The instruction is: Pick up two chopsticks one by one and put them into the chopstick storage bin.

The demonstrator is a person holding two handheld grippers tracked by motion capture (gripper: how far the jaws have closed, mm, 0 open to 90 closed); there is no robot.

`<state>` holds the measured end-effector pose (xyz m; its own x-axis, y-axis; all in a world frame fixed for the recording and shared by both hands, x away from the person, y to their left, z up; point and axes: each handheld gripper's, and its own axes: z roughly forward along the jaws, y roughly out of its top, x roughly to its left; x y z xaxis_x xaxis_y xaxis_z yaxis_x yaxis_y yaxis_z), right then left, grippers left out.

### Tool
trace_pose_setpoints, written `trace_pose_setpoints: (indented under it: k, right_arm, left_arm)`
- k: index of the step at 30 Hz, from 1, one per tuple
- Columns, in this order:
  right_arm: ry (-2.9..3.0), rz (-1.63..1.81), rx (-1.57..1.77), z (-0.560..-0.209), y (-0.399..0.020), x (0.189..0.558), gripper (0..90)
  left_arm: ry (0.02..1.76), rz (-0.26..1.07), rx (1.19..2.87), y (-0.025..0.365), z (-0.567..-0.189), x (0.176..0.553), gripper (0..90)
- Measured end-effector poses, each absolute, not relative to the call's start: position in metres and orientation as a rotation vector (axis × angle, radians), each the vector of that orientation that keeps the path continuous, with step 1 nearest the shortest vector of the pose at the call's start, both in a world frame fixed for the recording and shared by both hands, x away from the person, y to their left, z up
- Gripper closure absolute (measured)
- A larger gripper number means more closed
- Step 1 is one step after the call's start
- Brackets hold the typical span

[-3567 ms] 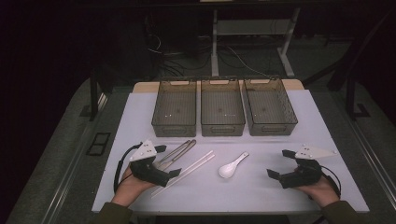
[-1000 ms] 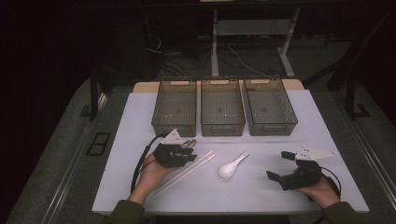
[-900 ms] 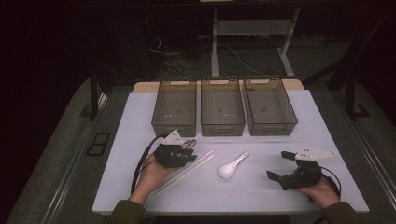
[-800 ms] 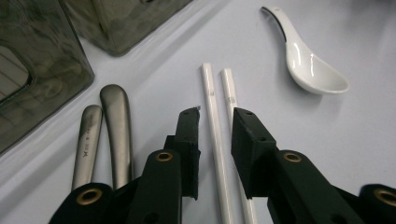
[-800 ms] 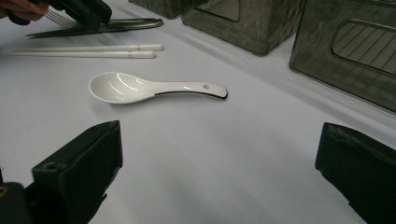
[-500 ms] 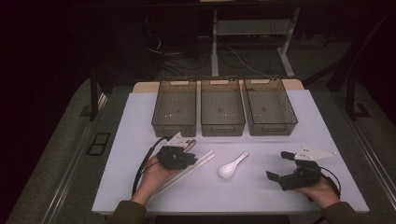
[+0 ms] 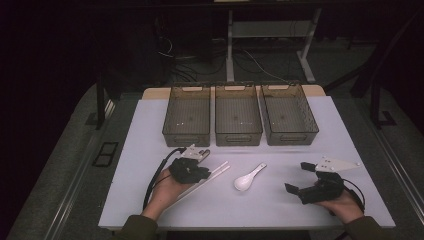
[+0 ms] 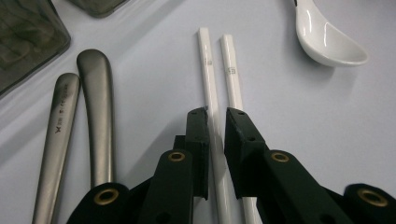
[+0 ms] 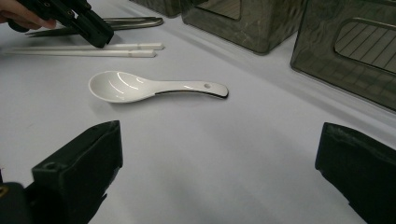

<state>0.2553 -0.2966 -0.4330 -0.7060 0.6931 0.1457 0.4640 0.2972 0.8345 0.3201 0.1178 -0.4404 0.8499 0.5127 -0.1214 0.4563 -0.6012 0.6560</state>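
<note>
Left tool (image 8: pixel 215 123) has moved up from the near-left edge of the bench (image 7: pixel 150 120) onto the white chopsticks (image 8: pixel 219 84), and its jaws have just been closing. They now stand narrow, straddling the pair. One stick runs down the gap between them; the other passes under or along the right-hand jaw. Whether the pads press yet I cannot tell — it looks like a pinch about made, lift not begun. Chopsticks lie flat on the bench, left of centre, just near of the leftmost bin (image 7: pixel 186 115).

Right tool (image 9: pixel 219 172) unmoved at the near right, jaws wide, nothing between them, resting in the hand (image 7: pixel 342 202).

Judgement: sorting cutlery into the three dark bins looks like the work, and the chopsticks are the first item; all bins look empty.

View differences:
- Left gripper view: two metal handles (image 8: pixel 95 112) lying just left of the chopsticks, and printed marks on each stick. In the high view the hand covers most of this.
- Right gripper view: the white ceramic spoon (image 9: pixel 149 87) side-on, bowl up, hole in the handle end, apart from the chopsticks.
- High view: the spoon (image 7: pixel 248 177) sits mid-bench between the two hands.
</note>
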Motion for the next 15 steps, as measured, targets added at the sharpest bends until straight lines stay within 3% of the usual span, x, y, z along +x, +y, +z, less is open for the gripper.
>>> trace_pose_setpoints:
  k: [15]
  right_arm:
    - [2.323, 1.362, 1.064, -0.433, -0.296, 0.255, 0.6]
  left_arm:
    - [0.732, 0.2, 2.323, 0.111, -0.443, 0.309, 82.8]
